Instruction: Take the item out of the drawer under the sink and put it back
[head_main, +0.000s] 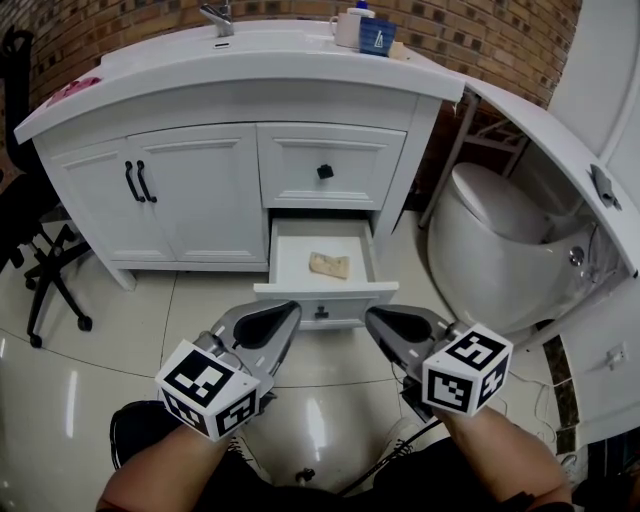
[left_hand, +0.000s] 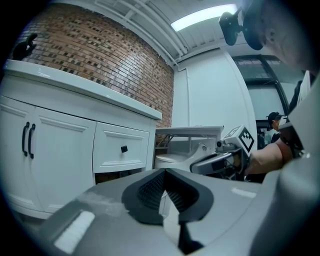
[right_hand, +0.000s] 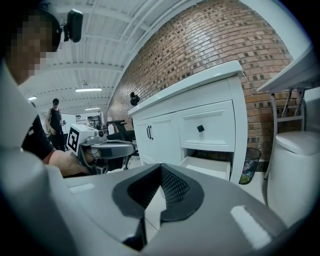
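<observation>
Red brick wall (head_main: 120, 40) is running behind the white vanity cabinet (head_main: 190, 190) that I am looking down on. Its lower drawer (head_main: 345, 300) is standing pulled out over the glossy tiled floor (head_main: 90, 370). The tan item (head_main: 329, 265) is lying flat inside, nearer the drawer's front edge and slightly toward its right side. I am holding the left gripper (head_main: 284, 313) and the right gripper (head_main: 377, 319) side by side just at the drawer's front edge, both apart from the item. Both sets of jaws are sitting clenched together with nothing between them. A white toilet (head_main: 500, 235) is standing off the cabinet's right corner.
</observation>
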